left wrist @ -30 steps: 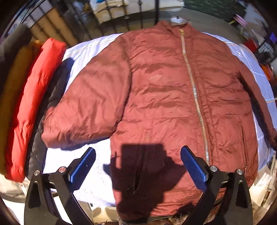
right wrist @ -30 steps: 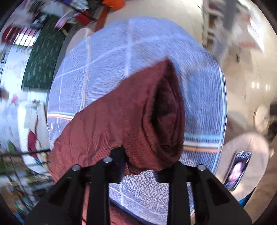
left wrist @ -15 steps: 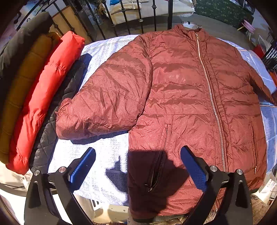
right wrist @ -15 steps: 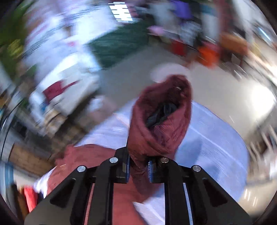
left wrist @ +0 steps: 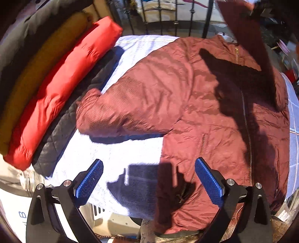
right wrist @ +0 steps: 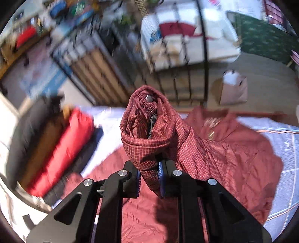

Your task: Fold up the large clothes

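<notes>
A maroon puffer jacket [left wrist: 205,115] lies front up, zipped, on a white and pale blue cloth [left wrist: 119,155]. Its near sleeve [left wrist: 119,112] lies across the cloth to the left. My left gripper [left wrist: 148,179] is open and empty, hovering over the jacket's lower hem and the cloth. My right gripper [right wrist: 149,173] is shut on the cuff [right wrist: 149,127] of the other sleeve and holds it lifted above the jacket body [right wrist: 233,149]. That raised sleeve [left wrist: 248,37] shows at the top right of the left wrist view.
Folded jackets lie stacked at the left: red [left wrist: 61,82], mustard [left wrist: 37,65], dark quilted [left wrist: 61,134] and grey. A black metal railing [left wrist: 168,16] stands behind the table. A paper bag [right wrist: 233,89] sits on the floor beyond.
My right gripper has swung the held sleeve cuff up and over the jacket toward the left. The left gripper has shifted left and closer; the raised sleeve now casts a shadow on the jacket.
</notes>
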Tool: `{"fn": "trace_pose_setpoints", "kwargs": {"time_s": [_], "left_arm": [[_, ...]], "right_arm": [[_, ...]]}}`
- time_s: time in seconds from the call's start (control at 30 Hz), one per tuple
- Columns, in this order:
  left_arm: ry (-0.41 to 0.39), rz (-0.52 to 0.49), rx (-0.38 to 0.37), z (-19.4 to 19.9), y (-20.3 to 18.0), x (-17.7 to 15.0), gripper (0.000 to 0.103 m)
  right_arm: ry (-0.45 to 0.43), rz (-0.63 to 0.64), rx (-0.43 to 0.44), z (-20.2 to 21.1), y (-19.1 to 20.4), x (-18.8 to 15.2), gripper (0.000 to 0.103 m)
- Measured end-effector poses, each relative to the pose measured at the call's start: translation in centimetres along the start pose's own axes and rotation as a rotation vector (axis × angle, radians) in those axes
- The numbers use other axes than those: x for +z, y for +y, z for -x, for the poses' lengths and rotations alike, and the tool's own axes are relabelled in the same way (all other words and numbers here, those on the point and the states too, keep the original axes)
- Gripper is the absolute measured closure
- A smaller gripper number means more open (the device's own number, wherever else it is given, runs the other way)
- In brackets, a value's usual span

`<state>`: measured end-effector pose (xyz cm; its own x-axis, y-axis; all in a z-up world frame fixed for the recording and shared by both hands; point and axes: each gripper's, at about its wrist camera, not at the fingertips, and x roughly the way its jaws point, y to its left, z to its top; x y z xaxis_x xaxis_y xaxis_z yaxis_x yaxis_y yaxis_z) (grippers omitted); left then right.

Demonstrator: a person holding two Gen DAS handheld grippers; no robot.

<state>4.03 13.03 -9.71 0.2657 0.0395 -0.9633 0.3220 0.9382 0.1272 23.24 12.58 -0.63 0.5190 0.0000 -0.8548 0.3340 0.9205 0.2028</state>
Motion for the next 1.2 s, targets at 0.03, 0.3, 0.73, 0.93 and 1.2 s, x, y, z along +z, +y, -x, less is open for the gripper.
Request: {"fn": "trace_pose_setpoints", "kwargs": {"time_s": [0.03, 0.3, 0.73, 0.93, 1.2], "left_arm": [[0.008, 0.008, 0.002, -0.2, 0.4, -0.2, 0.006], [0.048, 0.014, -0.009, -1.5, 1.2, -0.5, 0.006], [0.026, -0.098, -0.045, -2.2, -3.0, 2.2, 0.006], [0.025, -0.165, -0.053, -2.6, -5.7, 2.8, 0.006], [-0.055, -0.296, -0.031, -2.3, -10.3, 5.7, 0.006]], "right_arm": [[0.046, 0.020, -0.021, -2.0, 0.5, -1.0, 0.087], [0.257, 0.236, -0.186, -9.2, 2.2, -6.8, 0.083], [0.206, -0.069, -0.160, -1.9, -8.7, -12.6, 0.014], [0.131, -0.454, -0.339, 2.5, -23.8, -13.4, 0.014], [0.099, -0.247, -0.365, 2.4, -24.0, -9.8, 0.014]]}}
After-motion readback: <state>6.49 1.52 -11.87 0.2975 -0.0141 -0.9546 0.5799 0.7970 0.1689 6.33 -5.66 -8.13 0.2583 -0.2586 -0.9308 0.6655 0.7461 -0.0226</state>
